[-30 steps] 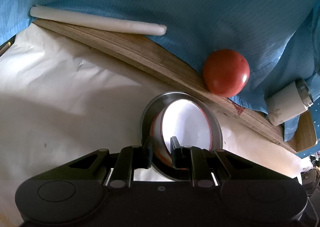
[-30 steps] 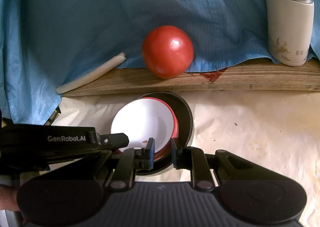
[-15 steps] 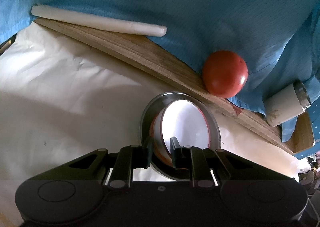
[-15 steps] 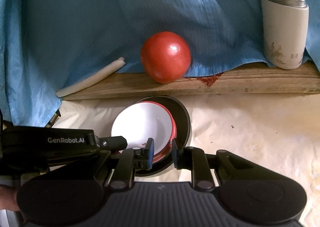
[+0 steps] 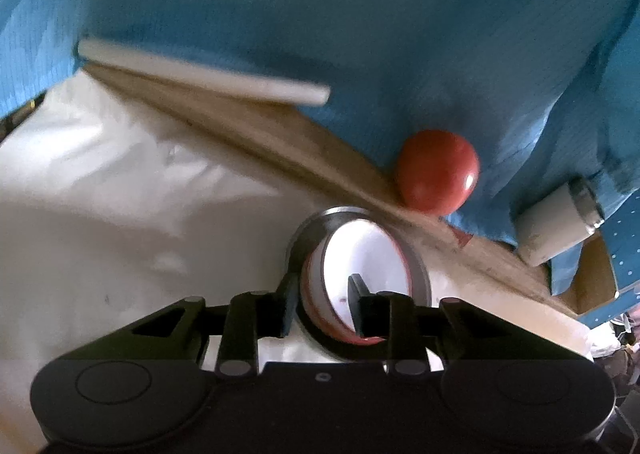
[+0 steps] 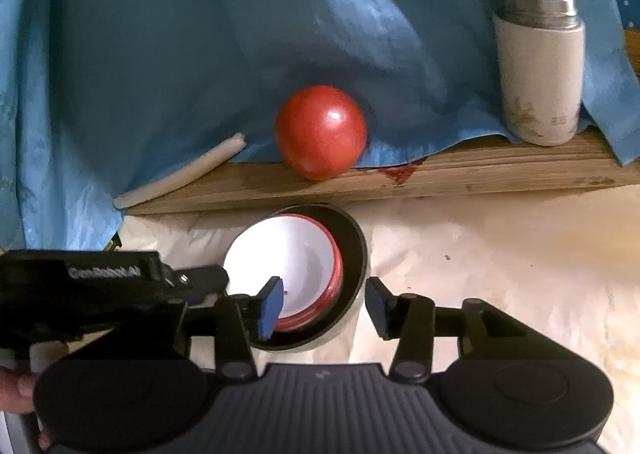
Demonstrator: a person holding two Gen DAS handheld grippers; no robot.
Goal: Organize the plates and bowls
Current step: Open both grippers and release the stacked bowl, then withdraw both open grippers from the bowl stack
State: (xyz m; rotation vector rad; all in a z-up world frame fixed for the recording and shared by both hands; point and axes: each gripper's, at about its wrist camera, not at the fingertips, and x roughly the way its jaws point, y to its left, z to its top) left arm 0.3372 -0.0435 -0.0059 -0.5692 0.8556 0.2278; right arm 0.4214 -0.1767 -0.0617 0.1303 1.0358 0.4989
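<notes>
Nesting looks done: the red-rimmed white bowl (image 6: 280, 266) sits inside the steel plate (image 6: 354, 254), just ahead of both grippers; the right gripper (image 6: 326, 308) and left gripper (image 5: 322, 304) stand apart straddling rims, clamping nothing; only withdrawal seems left

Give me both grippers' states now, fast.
Left gripper: open, jaws astride the bowl rim.
Right gripper: open, jaws astride the plate rim, holding nothing.
</notes>
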